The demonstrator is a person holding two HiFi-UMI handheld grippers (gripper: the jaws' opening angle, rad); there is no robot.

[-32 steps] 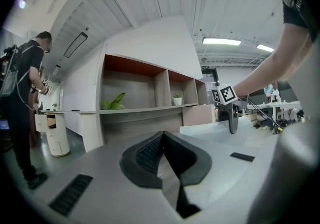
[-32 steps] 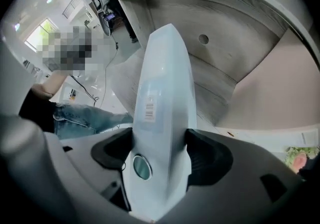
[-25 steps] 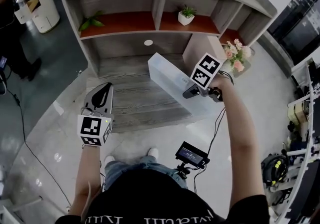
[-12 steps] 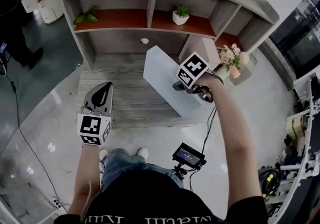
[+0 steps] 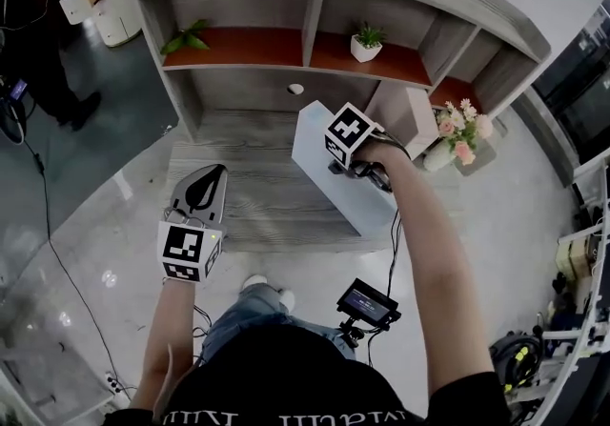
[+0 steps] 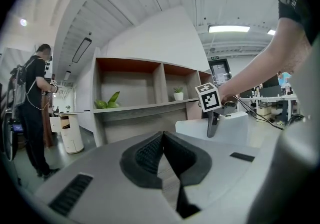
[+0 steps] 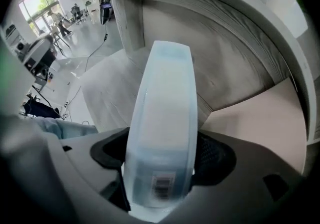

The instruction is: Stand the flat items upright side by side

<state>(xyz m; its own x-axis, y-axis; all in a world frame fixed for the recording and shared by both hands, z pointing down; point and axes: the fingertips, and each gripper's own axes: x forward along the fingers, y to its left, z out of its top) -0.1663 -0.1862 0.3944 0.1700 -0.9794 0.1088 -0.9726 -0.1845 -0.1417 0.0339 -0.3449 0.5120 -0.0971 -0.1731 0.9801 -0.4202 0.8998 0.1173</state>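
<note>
Change: our pale blue box (image 7: 165, 97) has tipped nearer upright, near the beige box (image 5: 386, 108).
Right gripper (image 7: 162, 168): gripping it.
Left gripper (image 6: 162, 150): clenched, empty.
Meaning: probably nearly placed.

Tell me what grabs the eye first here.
A pale blue flat box, clamped in the right gripper, hangs over the grey lower shelf at centre. The left gripper sits shut and empty at lower left. Pink flowers stand by the shelf unit's right end.
</note>
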